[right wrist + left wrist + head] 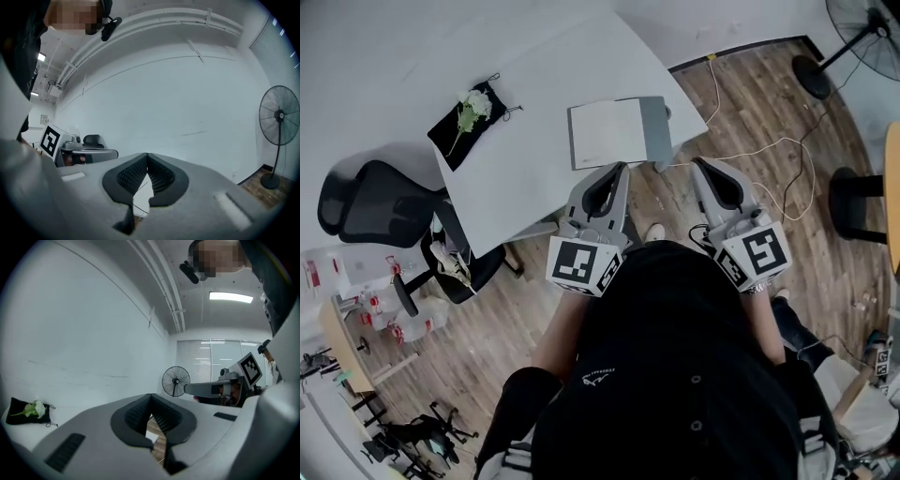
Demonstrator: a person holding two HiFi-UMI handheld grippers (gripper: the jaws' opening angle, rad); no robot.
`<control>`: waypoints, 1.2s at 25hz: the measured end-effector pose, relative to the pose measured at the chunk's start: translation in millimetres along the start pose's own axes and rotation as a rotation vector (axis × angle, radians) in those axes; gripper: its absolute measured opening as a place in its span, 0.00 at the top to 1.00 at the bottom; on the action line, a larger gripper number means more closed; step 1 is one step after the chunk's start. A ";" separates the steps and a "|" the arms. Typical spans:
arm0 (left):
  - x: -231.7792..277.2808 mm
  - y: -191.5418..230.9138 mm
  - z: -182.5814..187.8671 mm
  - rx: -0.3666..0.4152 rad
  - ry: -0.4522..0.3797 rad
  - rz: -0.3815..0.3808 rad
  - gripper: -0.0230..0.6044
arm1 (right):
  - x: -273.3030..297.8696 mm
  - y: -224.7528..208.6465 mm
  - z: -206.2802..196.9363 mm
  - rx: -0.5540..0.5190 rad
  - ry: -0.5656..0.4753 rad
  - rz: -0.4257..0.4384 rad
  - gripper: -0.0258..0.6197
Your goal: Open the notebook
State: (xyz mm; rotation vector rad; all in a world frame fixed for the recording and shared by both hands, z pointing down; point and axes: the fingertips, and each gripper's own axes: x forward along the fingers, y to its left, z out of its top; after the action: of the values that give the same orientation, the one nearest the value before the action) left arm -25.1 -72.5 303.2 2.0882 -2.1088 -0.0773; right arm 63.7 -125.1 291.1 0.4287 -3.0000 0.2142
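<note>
The notebook, white with a grey band along its right side, lies flat on the white table near the front right corner. Both grippers are held in the air near my body, short of the table's front edge. My left gripper points at the notebook's near edge, and its jaws meet at the tips with nothing in them. My right gripper hangs over the wood floor right of the table, its jaws likewise closed together and empty. Neither gripper view shows the notebook.
A black cloth with a white flower lies at the table's far left. Black office chairs stand left of the table. A floor fan and loose cables are on the wood floor to the right.
</note>
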 end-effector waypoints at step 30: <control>-1.2 9.5 68.6 0.081 -0.133 0.049 0.96 | 2.0 -0.7 62.0 -0.111 -0.101 -0.003 0.95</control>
State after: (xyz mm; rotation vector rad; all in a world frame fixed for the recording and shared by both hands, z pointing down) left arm -45.4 -76.9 237.2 2.1304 -2.2745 -0.1293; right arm 56.9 -135.8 230.4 0.4454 -3.0899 0.0256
